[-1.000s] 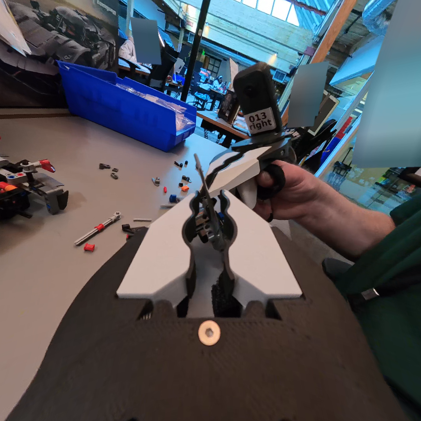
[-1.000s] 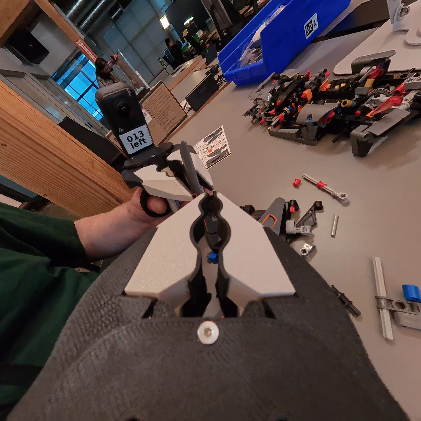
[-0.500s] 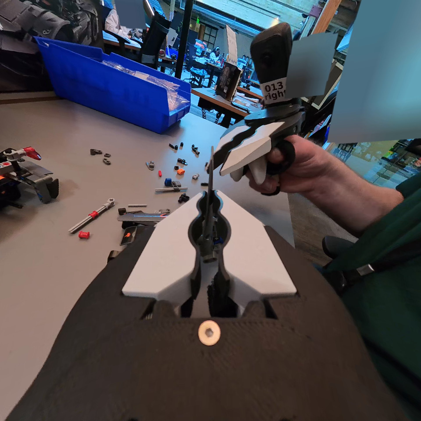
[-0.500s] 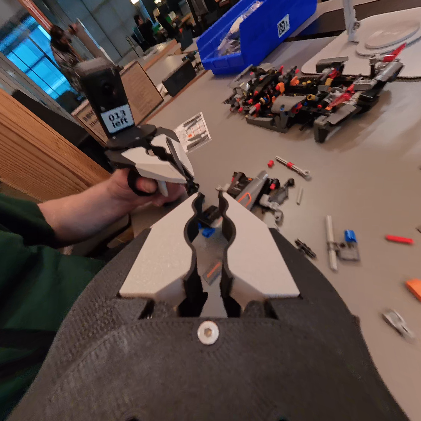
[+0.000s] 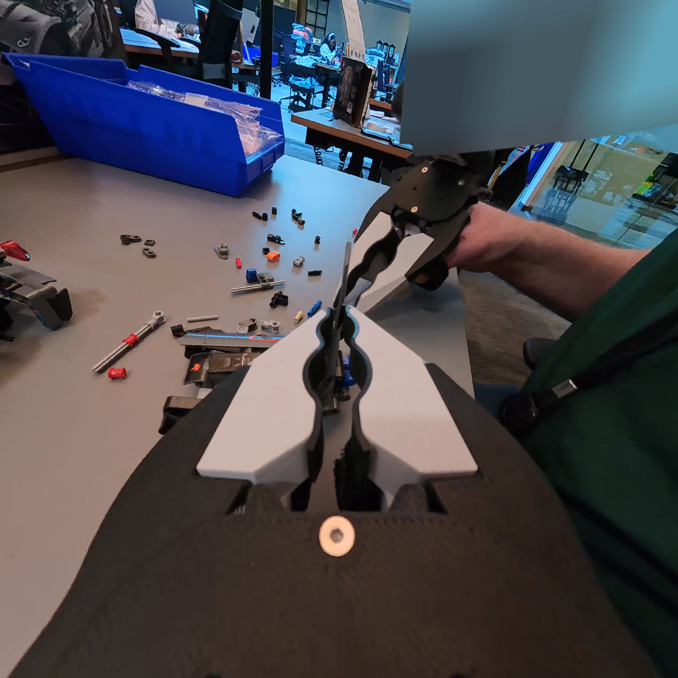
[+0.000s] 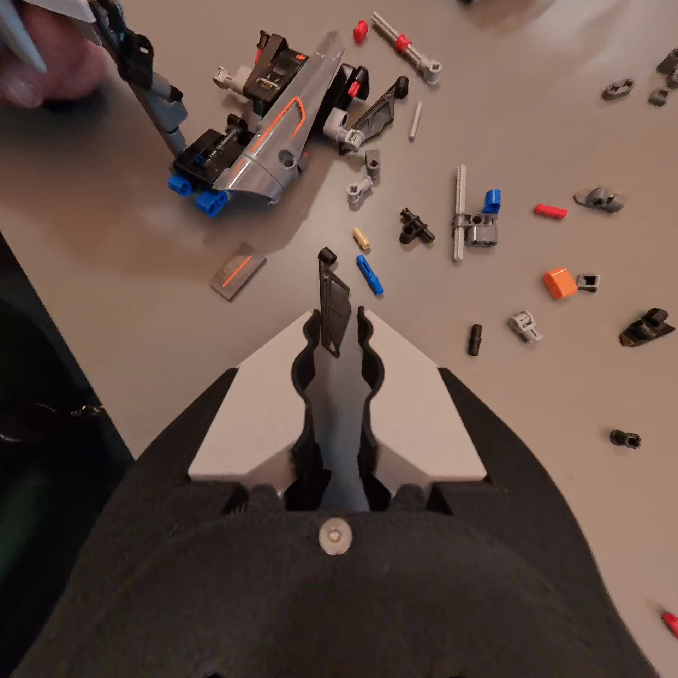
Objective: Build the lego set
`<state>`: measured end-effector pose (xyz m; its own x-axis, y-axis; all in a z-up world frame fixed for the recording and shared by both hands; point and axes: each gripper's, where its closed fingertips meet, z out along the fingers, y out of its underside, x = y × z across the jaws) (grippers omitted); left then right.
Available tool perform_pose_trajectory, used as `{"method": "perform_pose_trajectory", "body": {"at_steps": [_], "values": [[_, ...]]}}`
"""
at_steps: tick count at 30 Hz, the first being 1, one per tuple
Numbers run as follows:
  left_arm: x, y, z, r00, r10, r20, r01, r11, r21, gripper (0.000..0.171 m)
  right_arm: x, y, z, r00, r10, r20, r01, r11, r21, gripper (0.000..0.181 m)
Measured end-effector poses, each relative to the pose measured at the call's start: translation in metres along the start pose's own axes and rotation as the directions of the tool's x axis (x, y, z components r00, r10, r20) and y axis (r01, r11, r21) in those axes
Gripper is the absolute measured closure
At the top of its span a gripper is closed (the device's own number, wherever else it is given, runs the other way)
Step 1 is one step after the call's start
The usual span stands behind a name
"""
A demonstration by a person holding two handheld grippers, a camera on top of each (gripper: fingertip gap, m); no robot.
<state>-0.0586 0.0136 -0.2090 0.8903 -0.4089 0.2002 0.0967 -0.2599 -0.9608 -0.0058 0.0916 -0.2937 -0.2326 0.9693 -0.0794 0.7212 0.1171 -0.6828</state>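
My left gripper point(image 5: 337, 313) is shut on a dark grey lego panel assembly point(image 5: 339, 293) with blue pins, which stands up between its jaws. The assembly also shows at the top left of the right wrist view point(image 6: 157, 91). My right gripper point(image 6: 335, 313) is open and points down at the table. A black wing-shaped piece point(image 6: 332, 304) lies on the table between its fingertips, with a gap on each side. In the left wrist view the right gripper point(image 5: 361, 290) is just beyond my left one, held by a hand.
A grey sub-assembly with orange lines and blue pins point(image 6: 271, 135) lies ahead on the left. Loose parts lie around: a grey striped tile point(image 6: 238, 271), a blue pin point(image 6: 370, 275), an orange piece point(image 6: 559, 283). A blue bin point(image 5: 146, 128) and the large model point(image 5: 33, 293) are farther off. There is about 12 cm between the tips of the two grippers. The grey striped tile point(image 6: 238, 271) lies around 5 cm away from my right fingertips.
My right gripper opened, came away from the assembly held in my left gripper, and swung down to the table over the black wing piece. My left gripper kept its hold.
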Motion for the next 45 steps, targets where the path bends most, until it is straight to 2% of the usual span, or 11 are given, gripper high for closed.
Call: {"method": "perform_pose_trajectory", "body": {"at_steps": [2,9,15,31,40,42,45], "values": [[0.001,0.000,-0.001,1.000,0.025,0.004,-0.025,1.000,-0.004,0.170,0.003,0.000,0.001,1.000,-0.005,-0.023,0.005,1.000,-0.012,0.169],[0.003,0.000,-0.002,0.998,0.060,0.016,-0.060,0.998,-0.001,0.165,0.001,0.000,0.000,0.998,-0.034,-0.045,0.034,0.999,0.002,0.170],[0.005,0.006,-0.001,0.991,0.127,0.044,-0.125,0.991,-0.041,0.158,-0.008,0.000,0.001,0.999,-0.030,-0.032,0.031,0.999,0.038,0.170],[0.008,0.014,-0.002,0.987,0.152,0.057,-0.146,0.985,-0.091,0.146,-0.017,-0.005,-0.007,1.000,0.012,0.026,-0.015,0.993,0.120,0.170],[0.014,0.021,-0.005,0.974,0.217,0.073,-0.206,0.969,-0.134,0.137,-0.024,-0.010,-0.012,0.998,0.017,0.056,-0.026,0.984,0.174,0.170],[0.015,0.017,-0.010,0.974,0.212,0.082,-0.203,0.973,-0.108,0.134,-0.028,-0.016,-0.017,0.996,0.033,0.086,-0.051,0.977,0.209,0.170],[0.016,0.000,-0.024,0.968,0.229,0.100,-0.224,0.973,-0.059,0.132,-0.035,-0.030,-0.027,0.976,0.086,0.199,-0.141,0.949,0.281,0.170]]}}
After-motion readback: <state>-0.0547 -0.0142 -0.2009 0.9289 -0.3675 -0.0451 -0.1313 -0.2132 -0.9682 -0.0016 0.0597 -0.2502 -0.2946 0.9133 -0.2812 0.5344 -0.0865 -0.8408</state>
